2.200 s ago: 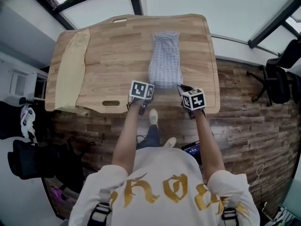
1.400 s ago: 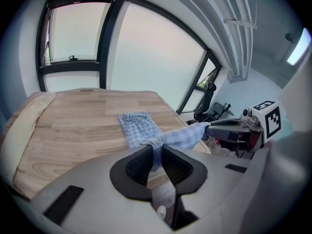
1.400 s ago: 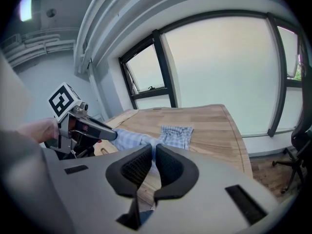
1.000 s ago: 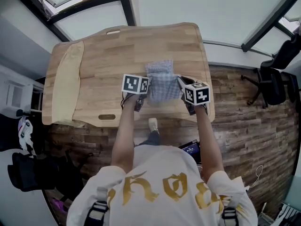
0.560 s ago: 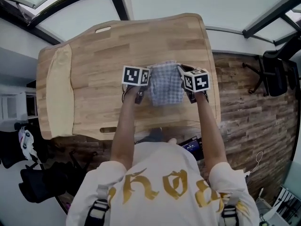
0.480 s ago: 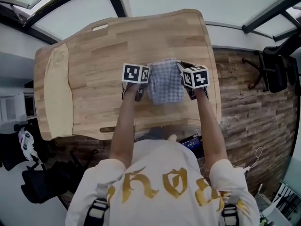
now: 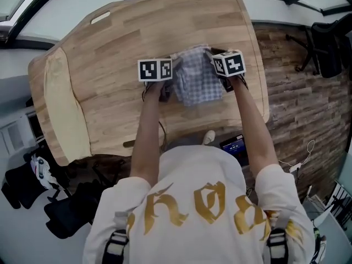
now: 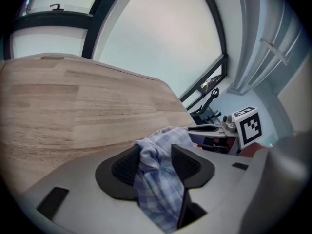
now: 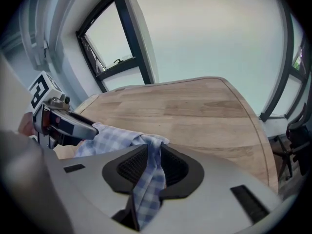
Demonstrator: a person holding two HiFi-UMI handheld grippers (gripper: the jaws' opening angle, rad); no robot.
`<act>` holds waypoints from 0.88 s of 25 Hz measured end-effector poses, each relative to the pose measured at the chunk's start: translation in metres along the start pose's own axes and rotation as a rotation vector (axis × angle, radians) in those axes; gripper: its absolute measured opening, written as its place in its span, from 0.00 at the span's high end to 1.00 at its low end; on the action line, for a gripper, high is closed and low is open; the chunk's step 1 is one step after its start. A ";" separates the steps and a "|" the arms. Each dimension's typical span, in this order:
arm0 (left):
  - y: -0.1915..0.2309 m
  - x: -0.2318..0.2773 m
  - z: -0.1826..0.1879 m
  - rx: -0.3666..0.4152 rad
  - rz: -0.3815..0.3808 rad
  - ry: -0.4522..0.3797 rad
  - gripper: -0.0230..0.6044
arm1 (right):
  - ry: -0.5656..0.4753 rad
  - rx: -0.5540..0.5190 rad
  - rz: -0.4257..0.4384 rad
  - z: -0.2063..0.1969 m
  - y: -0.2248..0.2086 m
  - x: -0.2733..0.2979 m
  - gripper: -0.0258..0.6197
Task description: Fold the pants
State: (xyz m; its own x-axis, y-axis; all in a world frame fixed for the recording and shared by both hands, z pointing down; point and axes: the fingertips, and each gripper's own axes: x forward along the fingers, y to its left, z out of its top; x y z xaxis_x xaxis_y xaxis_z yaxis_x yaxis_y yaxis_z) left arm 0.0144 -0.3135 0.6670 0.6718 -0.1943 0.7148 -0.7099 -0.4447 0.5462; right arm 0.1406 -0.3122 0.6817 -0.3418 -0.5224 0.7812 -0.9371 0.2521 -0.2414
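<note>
As its jaws have just been opening, the left gripper (image 8: 155,162) stands half apart, with cloth slack between the pads. The pants (image 7: 193,81) lie mid-table (image 7: 121,48), doubled to half their earlier length. The right gripper (image 9: 152,165), also just opening, is narrowly parted around a loose fold. This fold looks laid.

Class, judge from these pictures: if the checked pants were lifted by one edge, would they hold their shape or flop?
Probably floppy: the pants bunch and droop in soft creases. Likely light for their size, since the fabric looks thin. Pushed, they would likely wrinkle rather than slide whole across the table.
</note>
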 end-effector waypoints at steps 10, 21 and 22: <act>-0.010 -0.054 -0.006 0.003 0.120 -0.214 0.65 | -0.175 0.049 -0.005 -0.001 -0.010 -0.075 0.79; -0.083 -0.122 -0.011 0.078 0.241 -0.442 0.89 | -0.339 -0.131 -0.024 0.005 0.008 -0.173 0.92; -0.092 -0.128 -0.013 0.096 0.253 -0.455 0.89 | -0.360 -0.141 -0.024 0.006 0.011 -0.183 0.92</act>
State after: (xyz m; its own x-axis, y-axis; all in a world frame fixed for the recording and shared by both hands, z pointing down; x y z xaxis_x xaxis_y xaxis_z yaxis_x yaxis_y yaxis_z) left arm -0.0086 -0.2362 0.5309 0.5212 -0.6563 0.5456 -0.8534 -0.4085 0.3239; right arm 0.1929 -0.2186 0.5330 -0.3466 -0.7758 0.5272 -0.9347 0.3329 -0.1246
